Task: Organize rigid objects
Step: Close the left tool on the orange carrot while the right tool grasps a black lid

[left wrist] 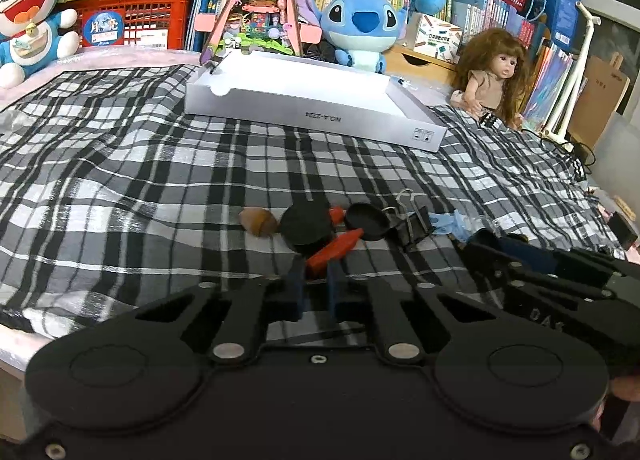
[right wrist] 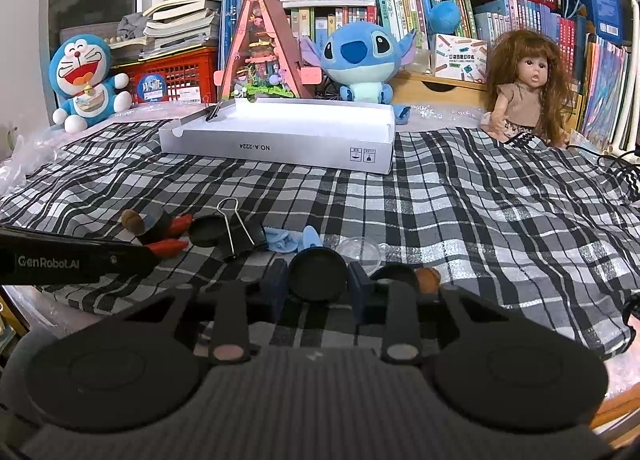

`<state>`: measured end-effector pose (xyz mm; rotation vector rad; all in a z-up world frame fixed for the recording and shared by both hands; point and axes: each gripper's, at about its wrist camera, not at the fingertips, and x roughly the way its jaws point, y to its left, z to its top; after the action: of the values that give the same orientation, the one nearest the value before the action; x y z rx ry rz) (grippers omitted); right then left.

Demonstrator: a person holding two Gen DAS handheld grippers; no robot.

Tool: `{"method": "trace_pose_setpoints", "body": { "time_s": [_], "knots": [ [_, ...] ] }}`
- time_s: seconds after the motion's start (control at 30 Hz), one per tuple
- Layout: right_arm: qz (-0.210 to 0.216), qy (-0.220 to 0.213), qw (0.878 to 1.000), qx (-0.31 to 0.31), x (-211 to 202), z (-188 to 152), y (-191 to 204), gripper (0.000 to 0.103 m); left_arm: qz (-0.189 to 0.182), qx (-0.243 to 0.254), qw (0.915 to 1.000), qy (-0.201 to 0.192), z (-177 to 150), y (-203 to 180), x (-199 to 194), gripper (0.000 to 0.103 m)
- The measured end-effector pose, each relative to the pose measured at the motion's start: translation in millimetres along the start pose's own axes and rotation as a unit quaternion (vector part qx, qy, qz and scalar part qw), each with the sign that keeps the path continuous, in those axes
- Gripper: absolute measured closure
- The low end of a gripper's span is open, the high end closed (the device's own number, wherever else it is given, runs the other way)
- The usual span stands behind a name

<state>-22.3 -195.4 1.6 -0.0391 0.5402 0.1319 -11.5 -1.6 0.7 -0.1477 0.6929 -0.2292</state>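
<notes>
Pick phase, both tools down at the pile of small items on the plaid cloth [right wrist: 460, 196], well in front of the white tray [right wrist: 280, 140] that looks like the drop spot. Left gripper [left wrist: 314, 284]: fingers set narrow around the near end of the red-orange piece [left wrist: 332, 250], pads at or v. close to its sides, so I read it as closed on it, tho contact isn't 100% clear. Right gripper [right wrist: 318, 280]: fingers either side of a black round lid [right wrist: 318, 275], w/ a thin gap showing on both sides, so it's open around it, not clamped yet. Other bits nearer the tray than the grippers: a 2nd black lid [right wrist: 208, 231], big binder clip [right wrist: 240, 234], brown nut-like thing [left wrist: 259, 221], pale blue piece [right wrist: 284, 241], clear dome [right wrist: 360, 251]. A small clip [right wrist: 212, 111] already sits on the tray's left rim. Next, prob.: right closes on the lid, left lifts the red piece clear w/o dragging the black disc [left wrist: 306, 226] touching it, then carry fwd over the tray's front wall & release inside.
</notes>
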Motion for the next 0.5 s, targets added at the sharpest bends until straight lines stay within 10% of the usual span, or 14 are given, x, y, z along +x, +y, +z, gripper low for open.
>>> {"method": "trace_pose_setpoints", "body": {
  "time_s": [0.33,0.5],
  "knots": [
    [0.003,0.002,1.000,0.000,-1.0,-2.6,3.7,0.065,0.023,0.019,0.9995,-0.009,2.1,13.7,-5.4,0.091],
    [0.001,0.002,1.000,0.005,-1.9,-3.1,3.7,0.065,0.021,0.030,0.9990,-0.026,-2.8,-1.4,-12.4,0.054]
  ]
}}
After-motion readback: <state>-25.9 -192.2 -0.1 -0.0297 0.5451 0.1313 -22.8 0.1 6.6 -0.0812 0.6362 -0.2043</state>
